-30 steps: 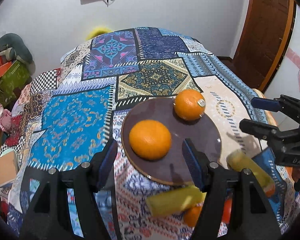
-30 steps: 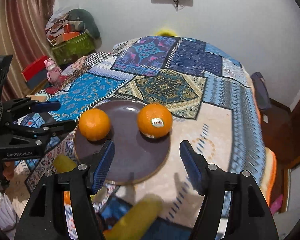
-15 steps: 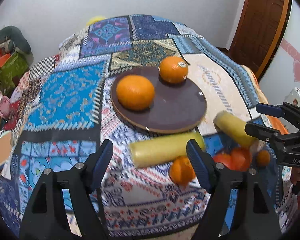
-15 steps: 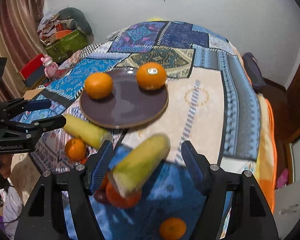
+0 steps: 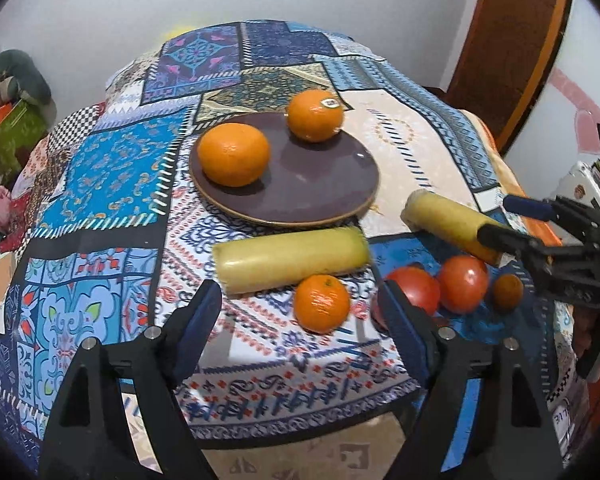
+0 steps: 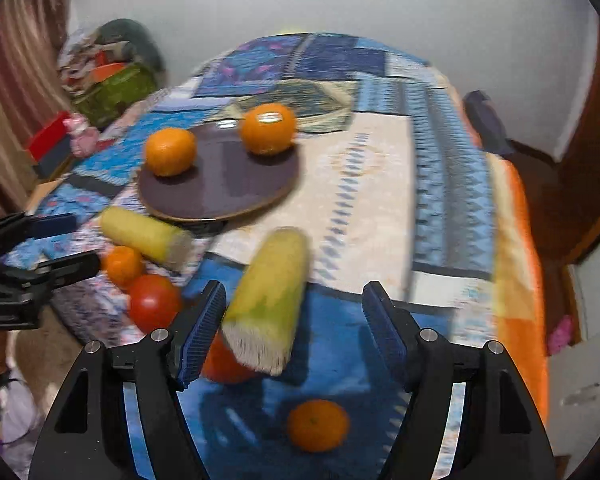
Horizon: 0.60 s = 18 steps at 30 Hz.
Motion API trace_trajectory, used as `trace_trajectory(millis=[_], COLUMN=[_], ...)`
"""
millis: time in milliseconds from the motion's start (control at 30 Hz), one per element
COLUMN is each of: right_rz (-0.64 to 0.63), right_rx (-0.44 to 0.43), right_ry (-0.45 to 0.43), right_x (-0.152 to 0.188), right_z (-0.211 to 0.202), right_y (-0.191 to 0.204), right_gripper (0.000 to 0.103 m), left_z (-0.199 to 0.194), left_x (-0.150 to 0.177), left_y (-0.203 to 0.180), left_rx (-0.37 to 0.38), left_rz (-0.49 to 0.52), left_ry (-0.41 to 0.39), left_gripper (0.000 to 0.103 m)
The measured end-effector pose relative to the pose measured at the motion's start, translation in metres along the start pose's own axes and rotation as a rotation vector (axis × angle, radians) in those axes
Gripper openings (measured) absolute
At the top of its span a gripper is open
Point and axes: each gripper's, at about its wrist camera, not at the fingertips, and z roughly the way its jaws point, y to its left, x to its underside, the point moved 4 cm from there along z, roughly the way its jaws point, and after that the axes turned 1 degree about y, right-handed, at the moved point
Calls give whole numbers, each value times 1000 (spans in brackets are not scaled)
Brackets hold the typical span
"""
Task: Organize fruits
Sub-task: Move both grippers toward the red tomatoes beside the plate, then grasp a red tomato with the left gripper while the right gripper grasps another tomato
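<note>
Two oranges [image 5: 233, 155] sit on my plate [image 5: 320, 200]; corn, tomatoes [image 5: 463, 283] and small oranges wait on the bed. Both grippers' fingers [image 5: 198, 328] stand apart, empty.

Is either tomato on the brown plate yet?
No. The brown plate holds only two oranges; both tomatoes lie on the cloth nearer the camera.

Bright orange oranges [image 5: 233, 155] sit on a dark brown plate [image 5: 320, 196]; pale yellow corn [image 5: 292, 260], red tomatoes [image 5: 463, 284], blue patchwork-patterned cloth [image 5: 100, 176].
</note>
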Motion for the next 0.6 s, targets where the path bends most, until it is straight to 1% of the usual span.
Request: trace_trajectory(millis=[67,133,300,367,433,600], right_rz=[28,51,47,40,37,29], right_rx=[-12,-39,-89,-113,-144,-181], right_ry=[11,12,-4,1,12,54], right_x=[4,11,24,28,34,45], right_z=[-3,-9,-24,-26,-25,-14], right_y=[-9,-12,1,8,16,29], right_gripper=[62,61,54,50,48,41], left_z=[-2,-3,-4,-4,-3,5], left_x=[1,2,6,9,12,16], left_y=[-6,-13,-33,-41,-48,-58], left_rx=[16,36,58,68,73,97], left_rz=[-3,-5,15,33,47,45], left_ry=[-1,0,-11,-9,-3,24], left_gripper=[81,81,79,73,66,56])
